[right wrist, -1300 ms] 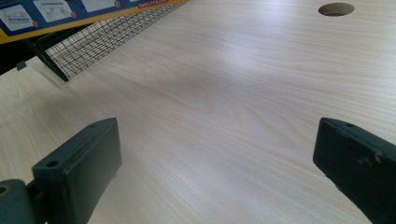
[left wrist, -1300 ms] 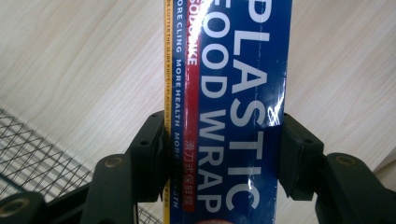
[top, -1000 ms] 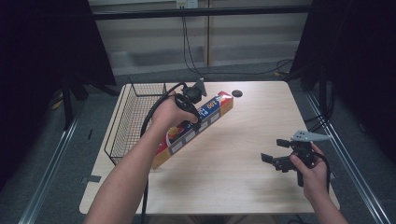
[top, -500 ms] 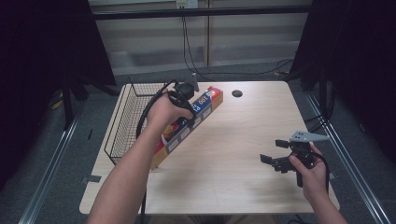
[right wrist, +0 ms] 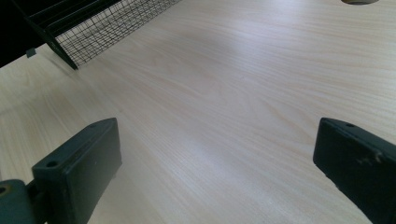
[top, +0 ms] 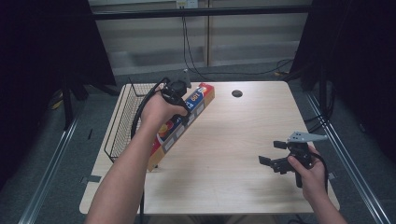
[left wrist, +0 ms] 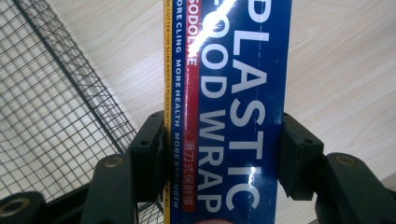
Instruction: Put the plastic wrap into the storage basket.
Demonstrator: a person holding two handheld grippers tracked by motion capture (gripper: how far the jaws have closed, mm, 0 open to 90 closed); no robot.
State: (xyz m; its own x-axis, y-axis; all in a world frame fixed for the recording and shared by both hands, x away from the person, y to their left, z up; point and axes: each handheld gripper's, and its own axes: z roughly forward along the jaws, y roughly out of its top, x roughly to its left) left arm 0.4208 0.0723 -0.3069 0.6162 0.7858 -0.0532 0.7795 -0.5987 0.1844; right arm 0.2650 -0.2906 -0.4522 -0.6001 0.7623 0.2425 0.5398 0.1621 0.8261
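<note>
The left claw [top: 187,105] clamps a long, narrow cardboard box [top: 180,127] of plastic wrap across its width. In the left gripper view the two black, blocky jaws press flat on the box's [left wrist: 233,107] opposite long sides. Its face is glossy, deep blue with big white letters, a red stripe and a thin yellow edge; light glares off the sheen.

From the high view the box lies slantwise at the table's [top: 233,140] left part, its far end near the back edge and its near end close to the left edge. That far, red-and-blue end sits under the claw; the near end is orange-yellow. Whether the box rests on the wood or is lifted off it, I cannot tell.

Just left of the box stands a basket [top: 122,122] of thin black wire mesh, rectangular with low walls, its fine square grid open to the floor tone below. In the left gripper view the mesh [left wrist: 56,102] runs right beside the box.

The table is pale wood with a smooth, fine straight grain. A small dark round hole [top: 237,93] sits near its back edge.

The right claw [top: 273,154] hovers at the table's right front, jaws spread wide with nothing between them; the right gripper view shows bare wood [right wrist: 224,93] in the gap between its matte black pads [right wrist: 81,163].
</note>
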